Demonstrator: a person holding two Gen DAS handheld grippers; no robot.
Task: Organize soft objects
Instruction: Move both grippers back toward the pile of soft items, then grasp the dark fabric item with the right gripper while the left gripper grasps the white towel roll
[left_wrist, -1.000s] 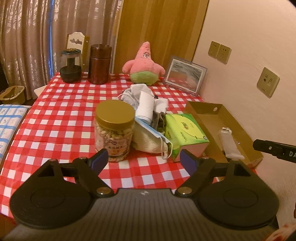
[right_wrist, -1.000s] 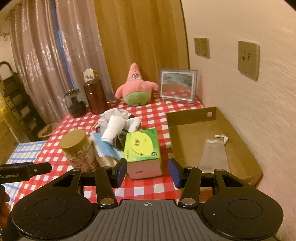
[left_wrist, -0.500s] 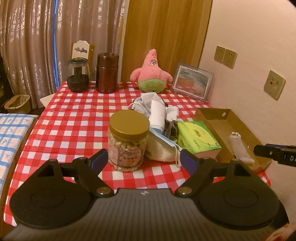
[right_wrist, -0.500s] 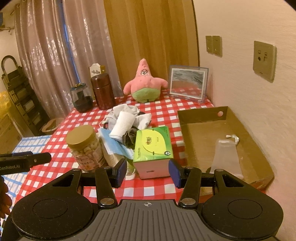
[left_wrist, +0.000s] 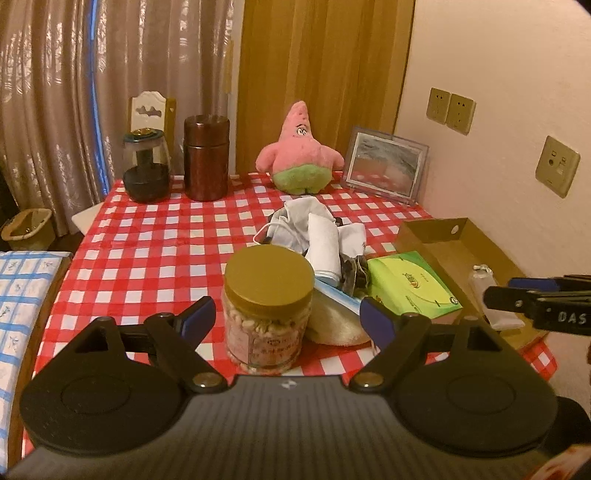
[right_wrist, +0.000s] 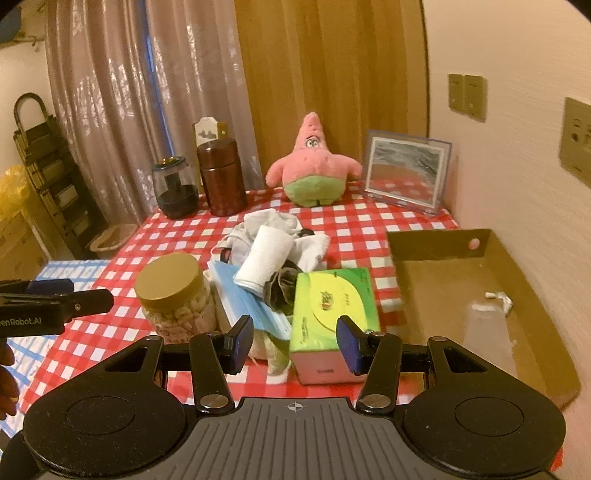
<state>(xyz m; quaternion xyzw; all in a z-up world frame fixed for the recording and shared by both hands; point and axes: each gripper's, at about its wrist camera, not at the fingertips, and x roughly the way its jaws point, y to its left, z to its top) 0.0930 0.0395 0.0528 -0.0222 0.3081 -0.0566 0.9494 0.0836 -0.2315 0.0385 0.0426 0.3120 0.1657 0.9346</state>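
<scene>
My left gripper (left_wrist: 288, 319) hangs wide open before the jar (left_wrist: 268, 306); my right gripper (right_wrist: 294, 341) stands half open, empty, short of the tissue box (right_wrist: 334, 306)

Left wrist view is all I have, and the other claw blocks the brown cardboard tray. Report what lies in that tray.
Observer: From the right wrist view, the brown cardboard tray holds one pale translucent pouch, lying flat in its right half. Nothing else shows in it.
Operator: Report the right claw's jaws.
Observer: The right claw is open with nothing between its pads. The green tissue box sits just beyond them.
Operator: Say what stands at the far left of the room.
Observer: A tall black shelf rack stands there, with a yellow bag beside it.
</scene>
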